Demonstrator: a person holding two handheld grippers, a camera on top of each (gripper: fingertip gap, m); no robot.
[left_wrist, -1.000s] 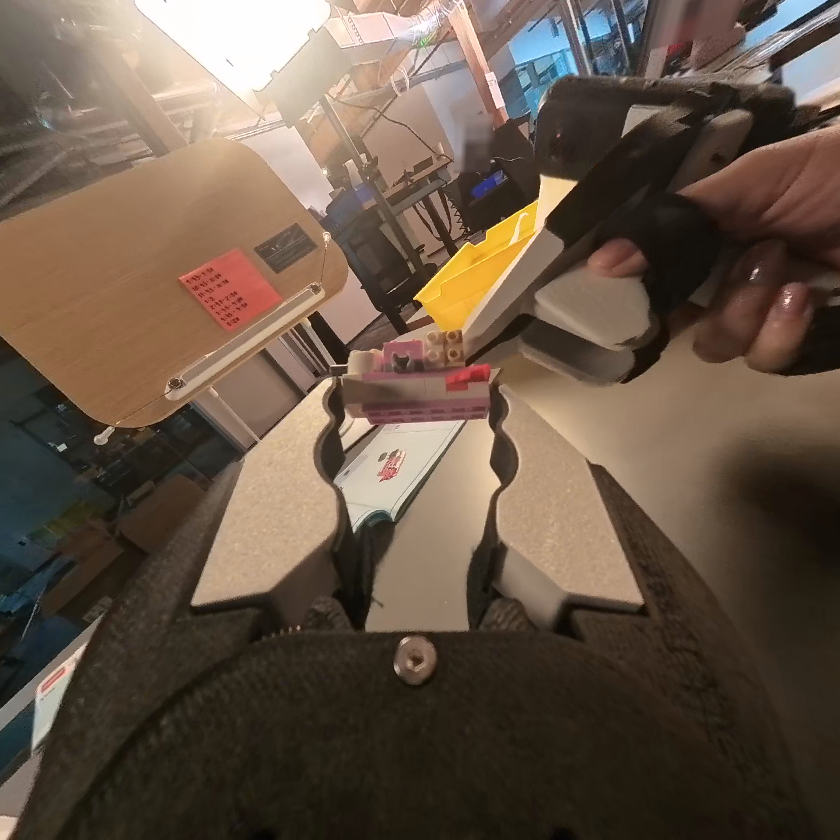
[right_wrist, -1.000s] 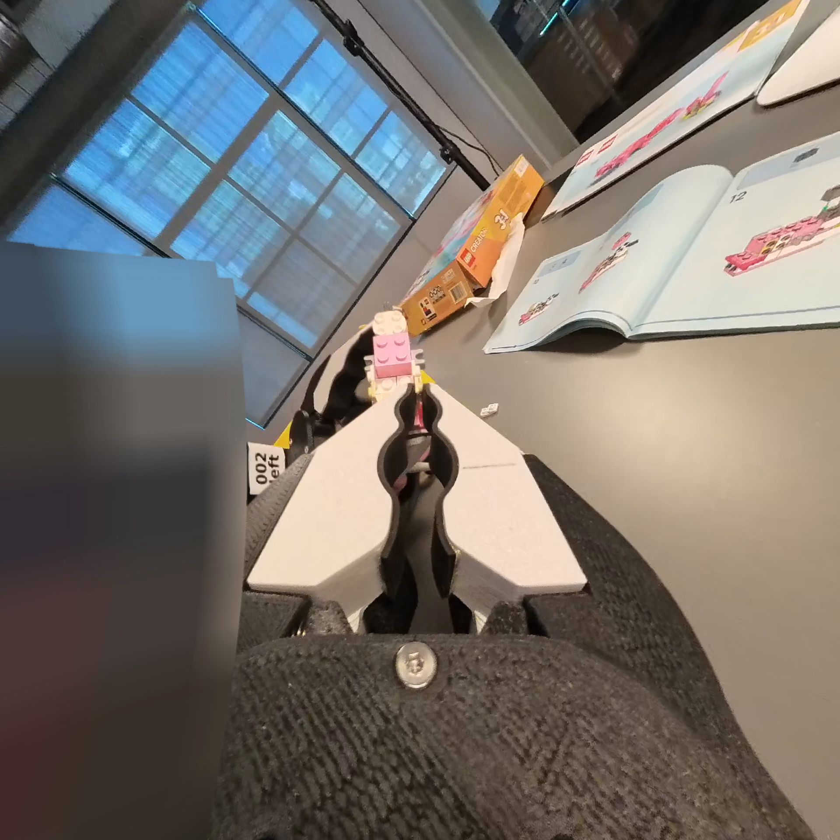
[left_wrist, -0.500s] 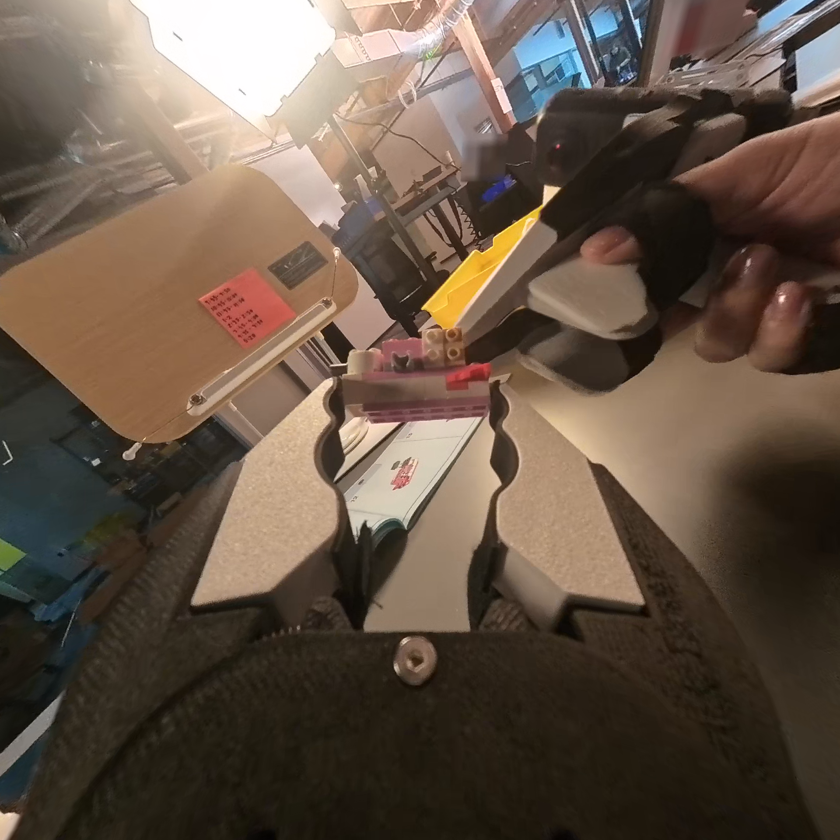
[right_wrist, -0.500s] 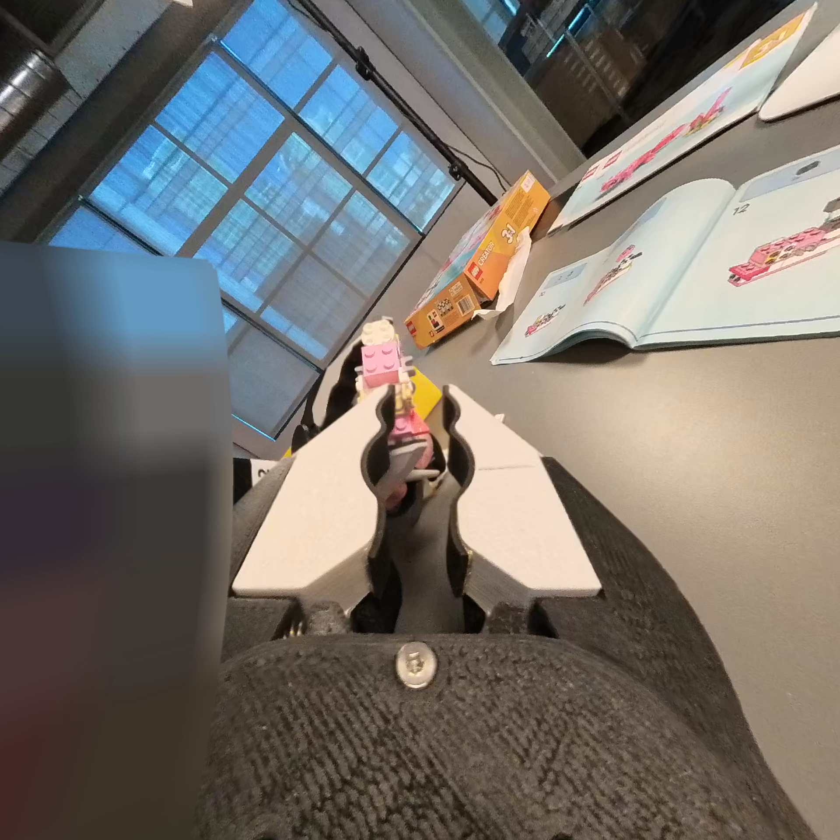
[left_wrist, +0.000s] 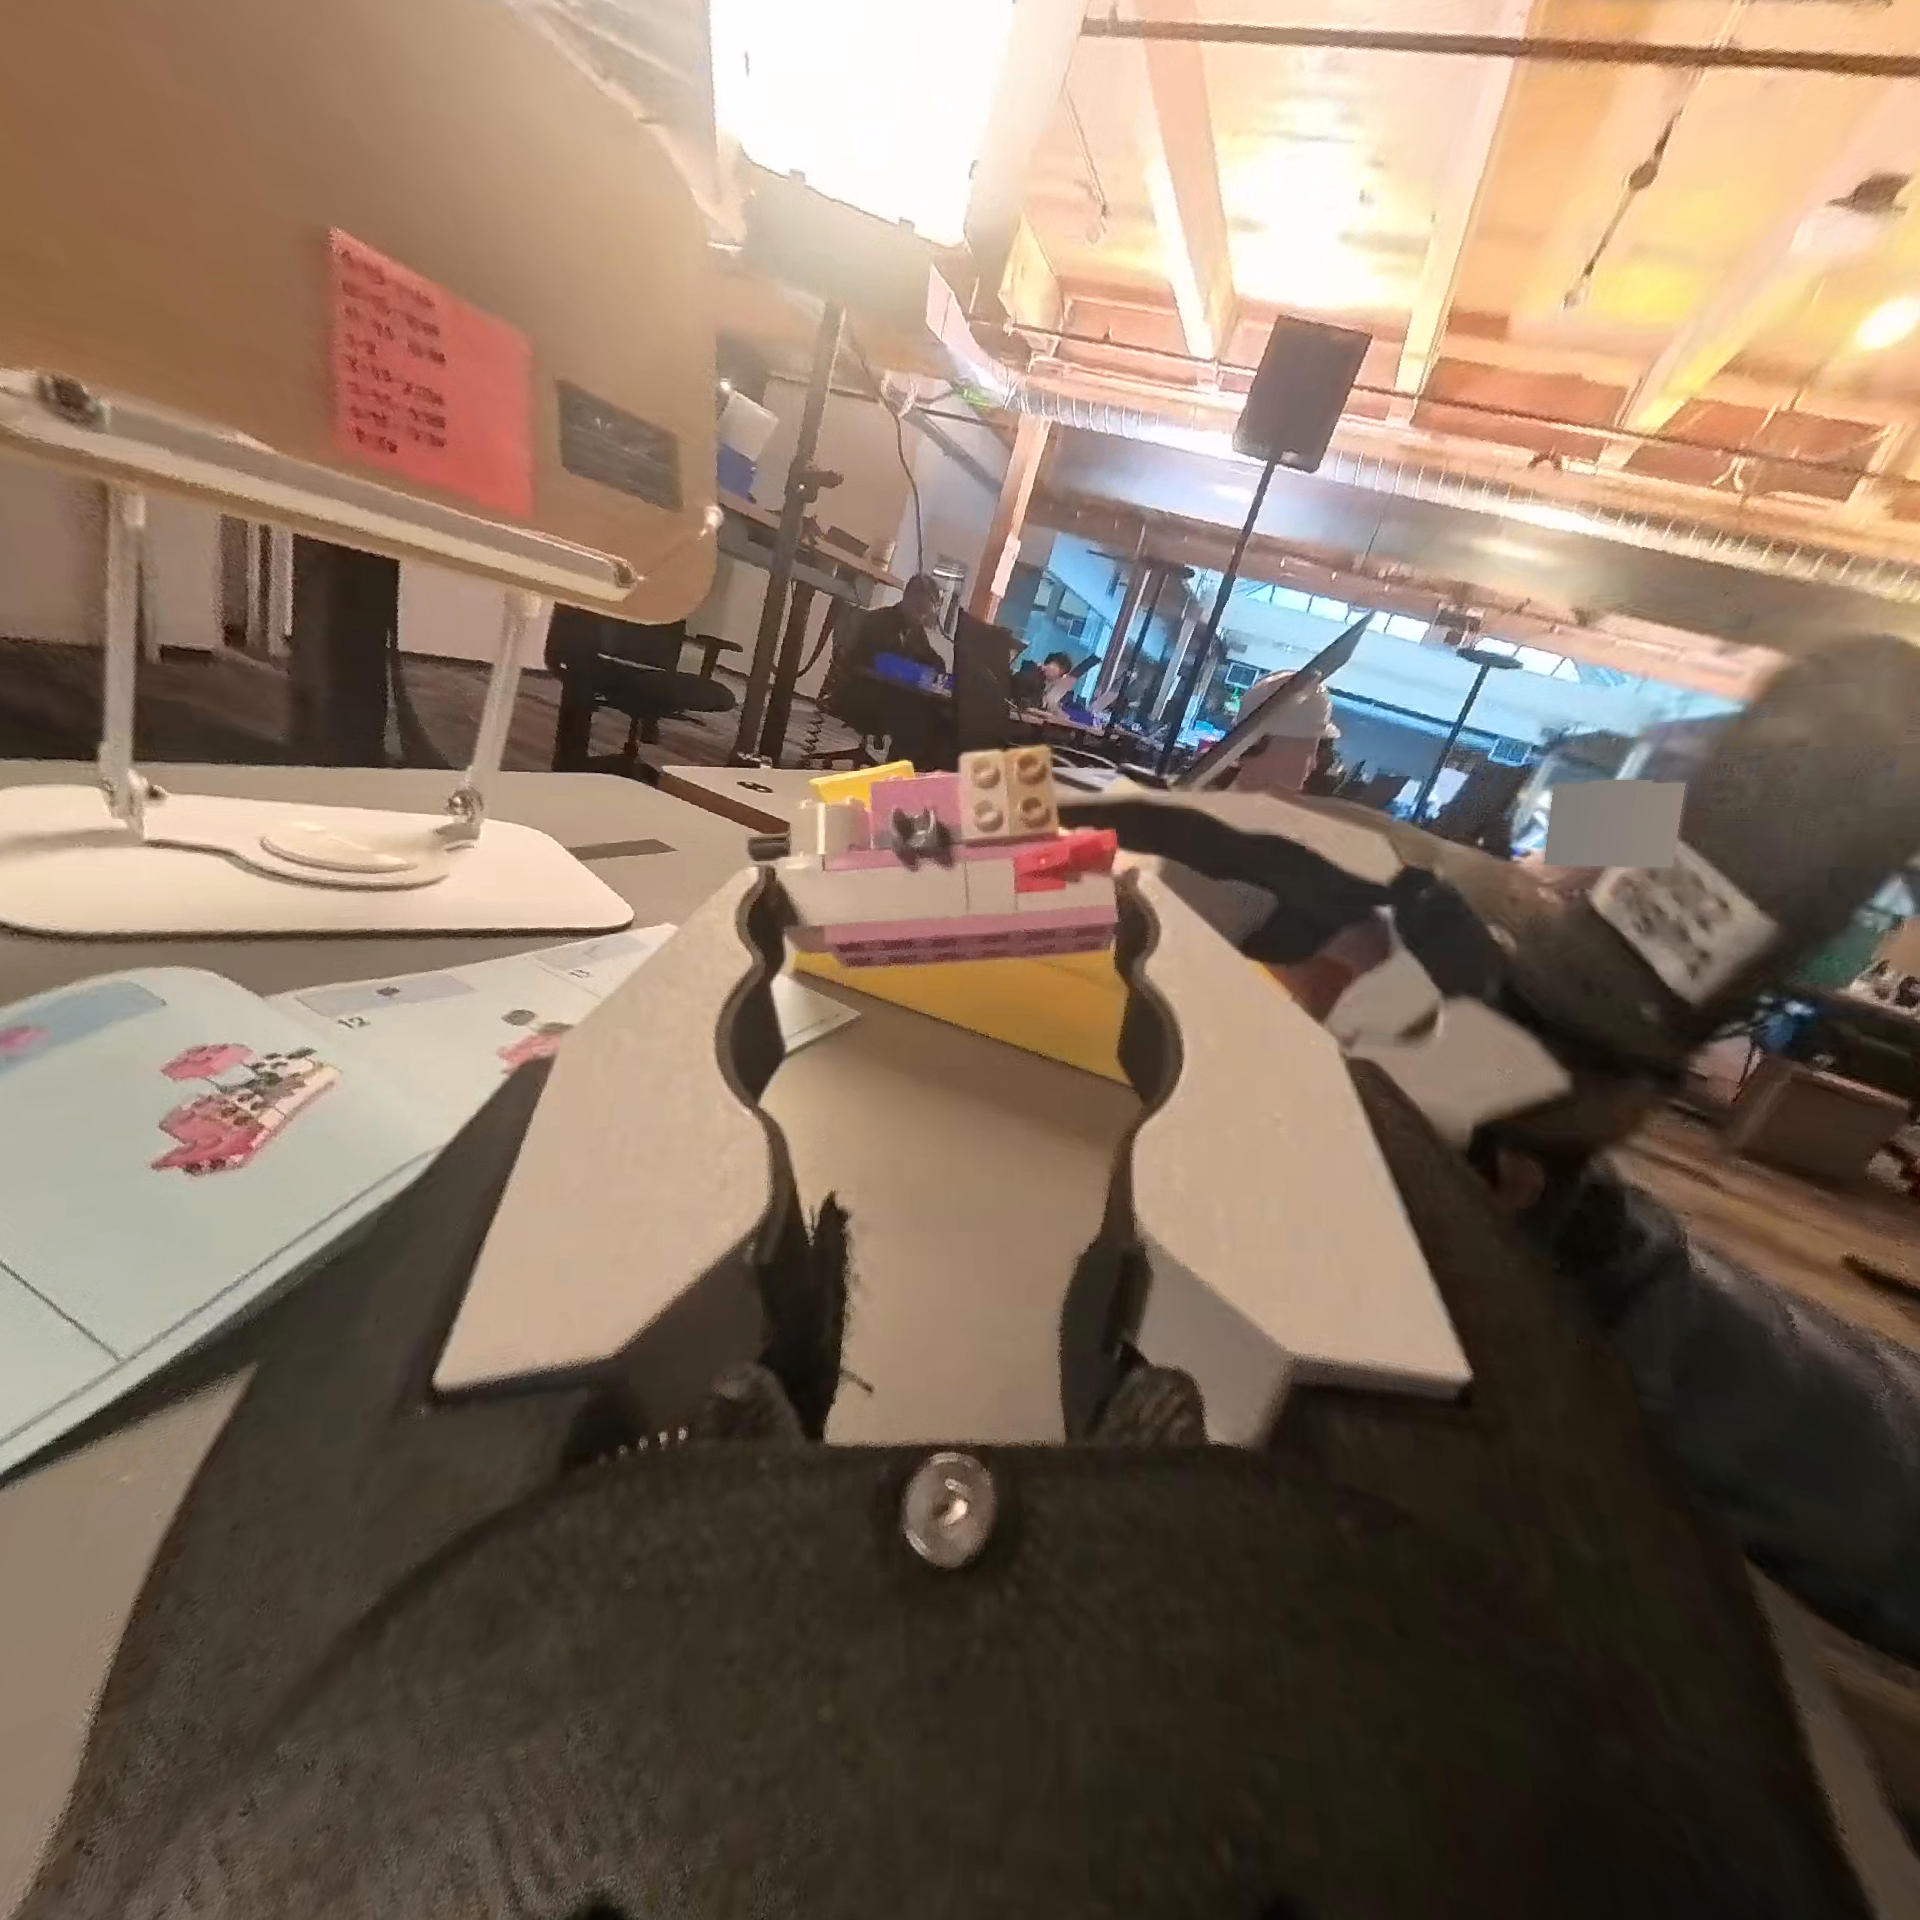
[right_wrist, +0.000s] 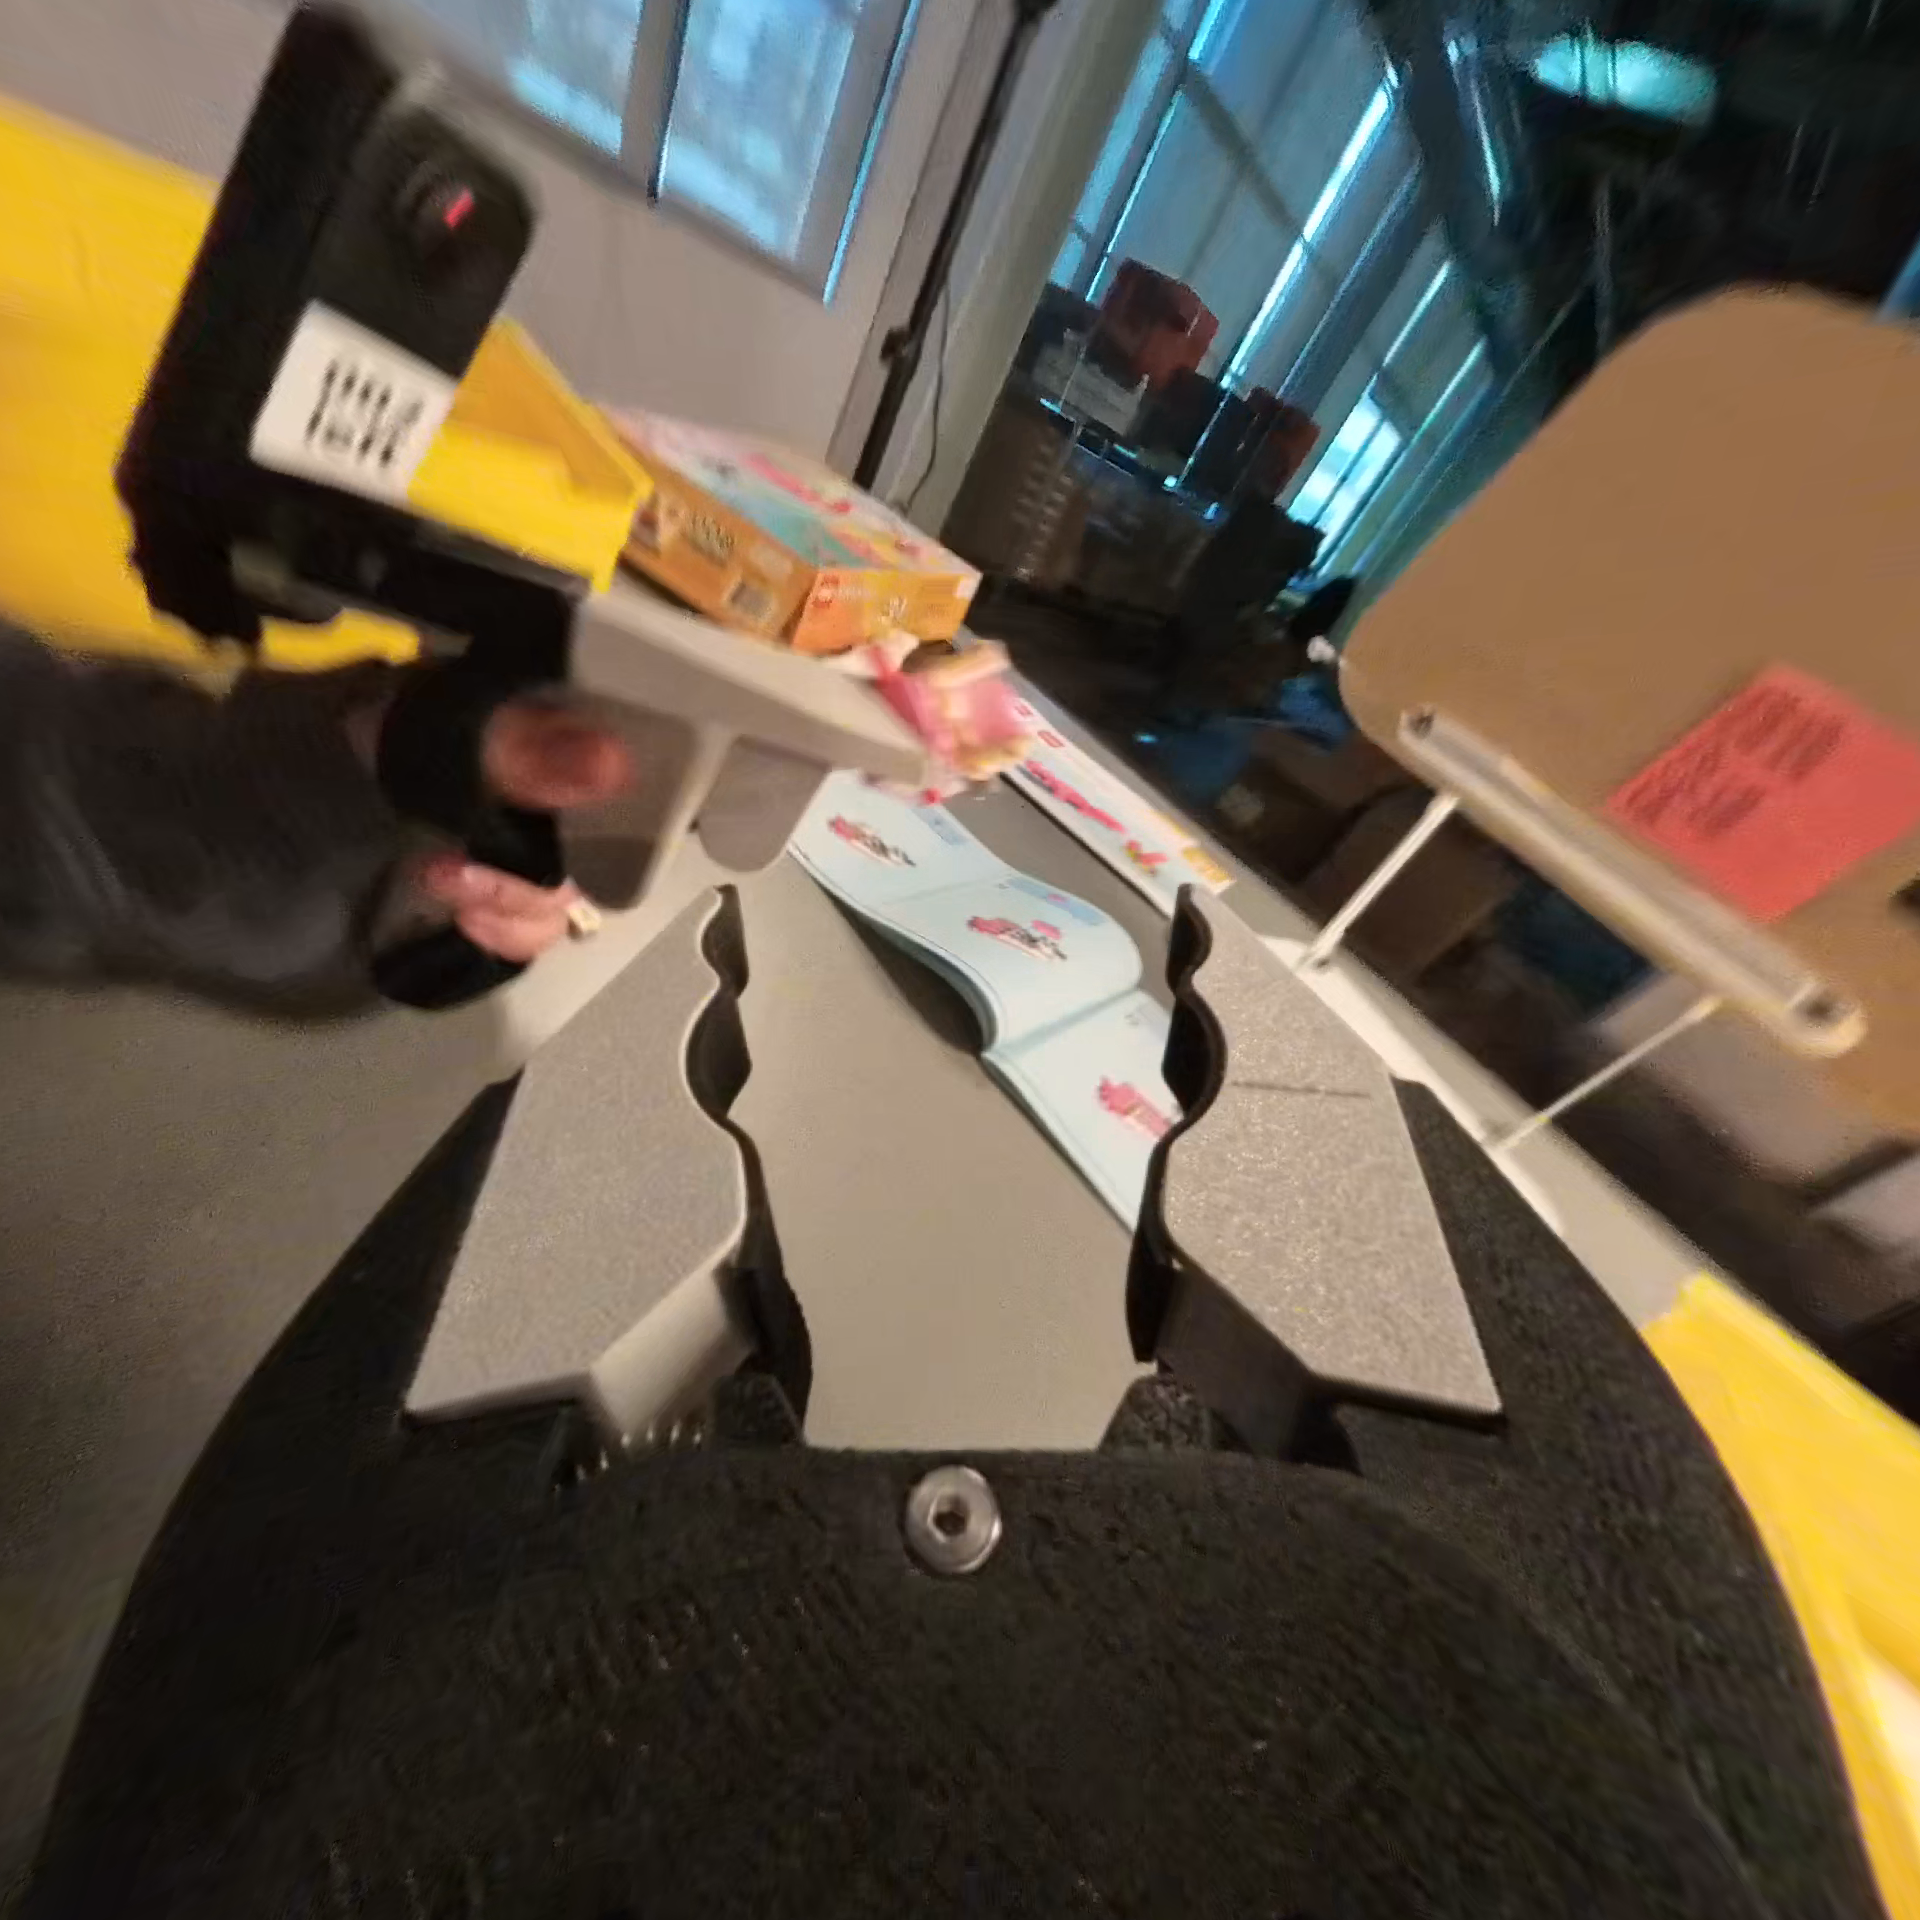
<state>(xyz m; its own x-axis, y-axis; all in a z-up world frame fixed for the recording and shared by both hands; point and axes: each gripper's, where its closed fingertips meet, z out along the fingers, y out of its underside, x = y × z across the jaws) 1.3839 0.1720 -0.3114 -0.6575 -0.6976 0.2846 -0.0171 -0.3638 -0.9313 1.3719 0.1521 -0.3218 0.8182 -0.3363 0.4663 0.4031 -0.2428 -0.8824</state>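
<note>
Small brick model (left_wrist: 951, 883): pink and white layers w/ a red piece at one end, a tan 2x2 brick on top, a black bit at the front, slightly blurred. It sits crosswise at the tips of the left gripper (left_wrist: 948, 902), both pads pressed on its ends, held above the grey table (left_wrist: 644, 821). Right gripper (right_wrist: 956, 914) has jaws spread wide w/ nothing between them, well apart from the model; open instruction booklet (right_wrist: 1049, 966) lies on the table beyond its tips
</note>
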